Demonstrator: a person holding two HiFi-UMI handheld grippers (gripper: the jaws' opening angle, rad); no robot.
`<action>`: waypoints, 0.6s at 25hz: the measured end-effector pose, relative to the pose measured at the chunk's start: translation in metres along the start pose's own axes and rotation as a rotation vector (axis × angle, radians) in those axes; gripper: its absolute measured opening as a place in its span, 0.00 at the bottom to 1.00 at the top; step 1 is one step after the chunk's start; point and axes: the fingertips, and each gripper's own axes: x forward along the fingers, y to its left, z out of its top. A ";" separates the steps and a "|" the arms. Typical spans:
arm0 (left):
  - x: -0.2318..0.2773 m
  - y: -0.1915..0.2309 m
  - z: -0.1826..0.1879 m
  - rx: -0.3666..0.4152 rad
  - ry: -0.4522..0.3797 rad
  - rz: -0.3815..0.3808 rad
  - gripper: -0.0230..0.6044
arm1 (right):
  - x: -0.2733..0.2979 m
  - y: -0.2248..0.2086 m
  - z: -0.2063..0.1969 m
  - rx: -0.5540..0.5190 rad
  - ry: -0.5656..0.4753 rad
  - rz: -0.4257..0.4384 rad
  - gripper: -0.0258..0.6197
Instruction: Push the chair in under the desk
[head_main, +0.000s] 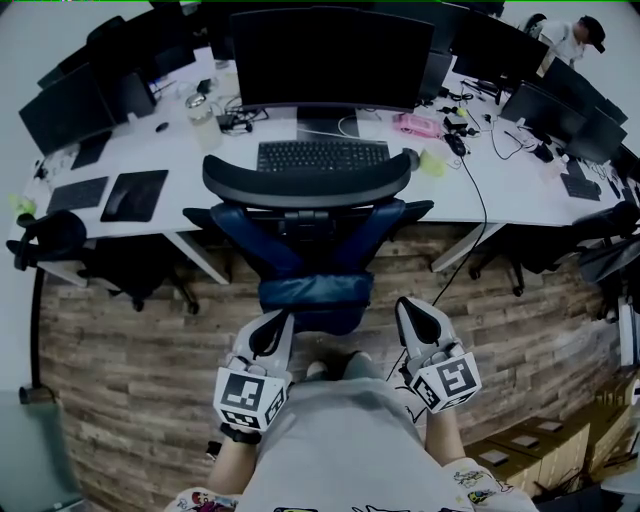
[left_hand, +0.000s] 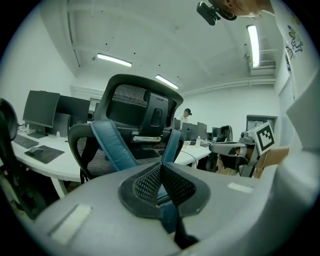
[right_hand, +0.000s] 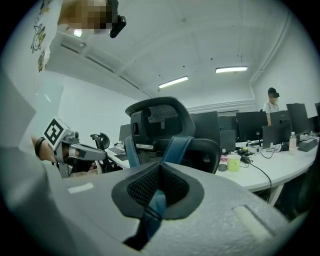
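Observation:
The office chair (head_main: 305, 185), black with a mesh back and blue frame, stands in front of me with its back toward me and its seat partly under the white desk (head_main: 500, 195). My left gripper (head_main: 279, 318) is shut and empty, its tip at the left edge of the chair's blue lower back pad (head_main: 315, 295). My right gripper (head_main: 405, 303) is also shut and empty, just right of that pad and apart from it. In the left gripper view the shut jaws point up at the chair (left_hand: 145, 107). The right gripper view shows the same chair (right_hand: 160, 120) from the other side.
A large monitor (head_main: 330, 55) and a keyboard (head_main: 322, 155) sit on the desk behind the chair. Other black chairs stand at the left (head_main: 60, 240) and right (head_main: 600, 230). A cable (head_main: 482, 220) hangs off the desk to the wood floor (head_main: 130, 350). A person (head_main: 570, 35) stands at the far right.

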 end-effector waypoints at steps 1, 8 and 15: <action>-0.001 0.001 0.000 0.000 0.001 0.002 0.05 | 0.000 0.000 0.001 -0.004 -0.002 -0.002 0.04; -0.003 0.007 0.002 0.021 0.000 0.022 0.05 | 0.001 0.002 -0.002 -0.009 0.007 -0.002 0.04; -0.005 0.009 0.008 0.011 -0.011 0.031 0.05 | 0.001 0.002 0.000 -0.010 0.003 -0.002 0.04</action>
